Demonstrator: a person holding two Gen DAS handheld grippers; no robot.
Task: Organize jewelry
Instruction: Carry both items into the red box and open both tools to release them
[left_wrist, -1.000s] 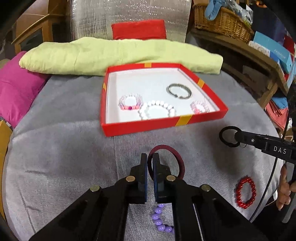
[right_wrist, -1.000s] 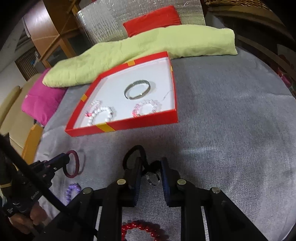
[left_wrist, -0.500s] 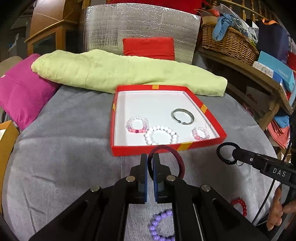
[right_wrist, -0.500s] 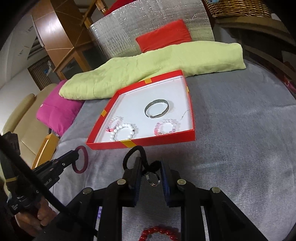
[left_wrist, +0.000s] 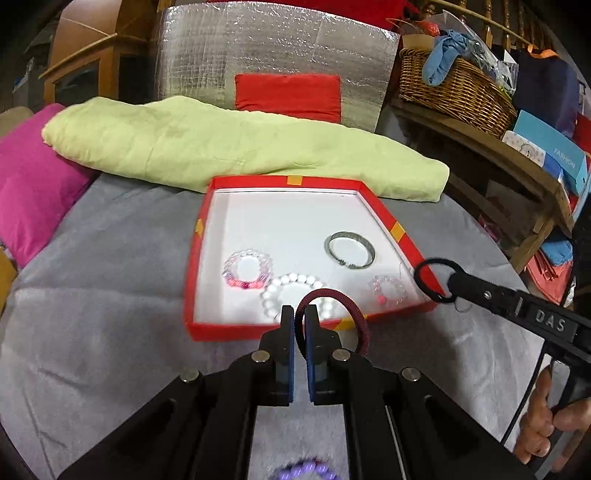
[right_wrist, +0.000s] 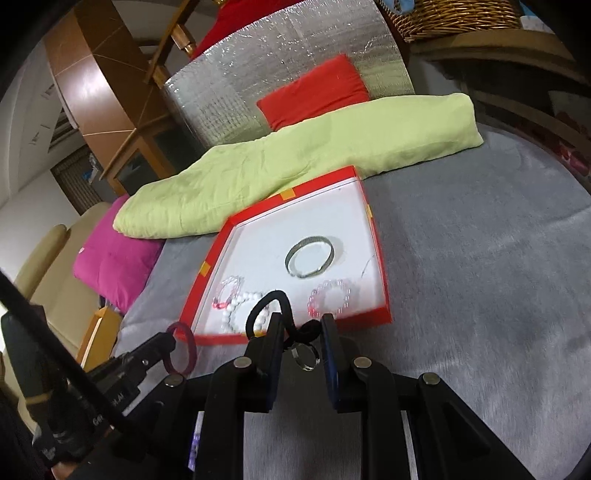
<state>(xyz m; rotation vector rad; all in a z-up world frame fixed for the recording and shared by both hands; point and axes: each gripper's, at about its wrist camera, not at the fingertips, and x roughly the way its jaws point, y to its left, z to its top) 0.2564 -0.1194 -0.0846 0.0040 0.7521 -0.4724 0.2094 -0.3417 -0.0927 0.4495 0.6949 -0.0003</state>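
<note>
A red box (left_wrist: 236, 331) with a white floor sits on the grey cloth. It holds a silver bangle (left_wrist: 349, 248), a white bead bracelet (left_wrist: 275, 291) and two pink bead bracelets (left_wrist: 246, 269). My left gripper (left_wrist: 300, 314) is shut on a maroon hair tie (left_wrist: 360, 322), held just above the box's near wall. My right gripper (right_wrist: 302, 320) is shut on a black hair tie (right_wrist: 258, 309) with a small silver ring (right_wrist: 305, 357) hanging from it, at the box's near right corner. The box also shows in the right wrist view (right_wrist: 384, 295).
A lime-green cushion (left_wrist: 221, 147), a pink cushion (left_wrist: 33, 184) and a red cushion (left_wrist: 288, 96) lie behind the box. A purple bead bracelet (left_wrist: 303, 470) lies on the cloth under my left gripper. A wicker basket (left_wrist: 454, 88) stands on a shelf at right.
Both grippers have moved forward toward the red box with their hair ties. The red bead bracelet on the cloth has dropped out of view.
</note>
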